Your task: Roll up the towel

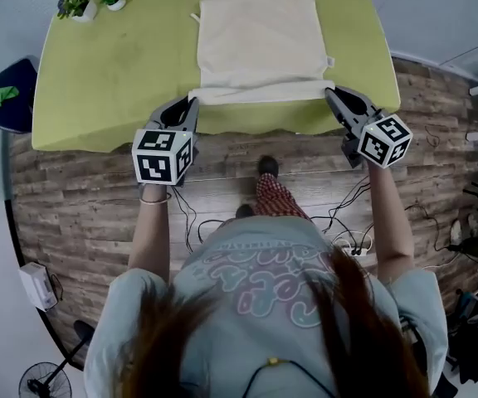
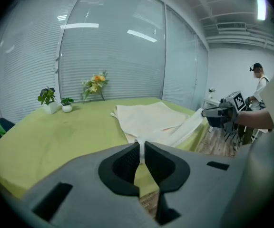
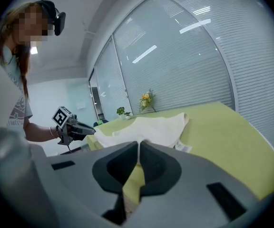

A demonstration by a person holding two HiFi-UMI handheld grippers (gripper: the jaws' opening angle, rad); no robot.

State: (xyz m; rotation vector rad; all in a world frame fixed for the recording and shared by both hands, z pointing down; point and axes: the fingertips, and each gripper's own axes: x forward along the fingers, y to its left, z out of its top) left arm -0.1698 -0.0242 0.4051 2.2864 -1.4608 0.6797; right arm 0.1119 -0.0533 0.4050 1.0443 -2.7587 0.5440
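Both left gripper (image 1: 192, 102) and right gripper (image 1: 332, 94), fingers clamped on the towel (image 1: 260, 44) corners at the surface (image 1: 106, 73) edge, should travel level and together, keeping the roll tight.

A green table (image 1: 98, 81) stood on wood-plank floor (image 1: 73, 206) — 2 potted plants (image 1: 75, 5) at its 10 o'clock corner. Slatted blinds (image 2: 108, 56) covered the glass walls (image 2: 182, 65); a fan (image 1: 44, 380) stood at 7 o'clock.
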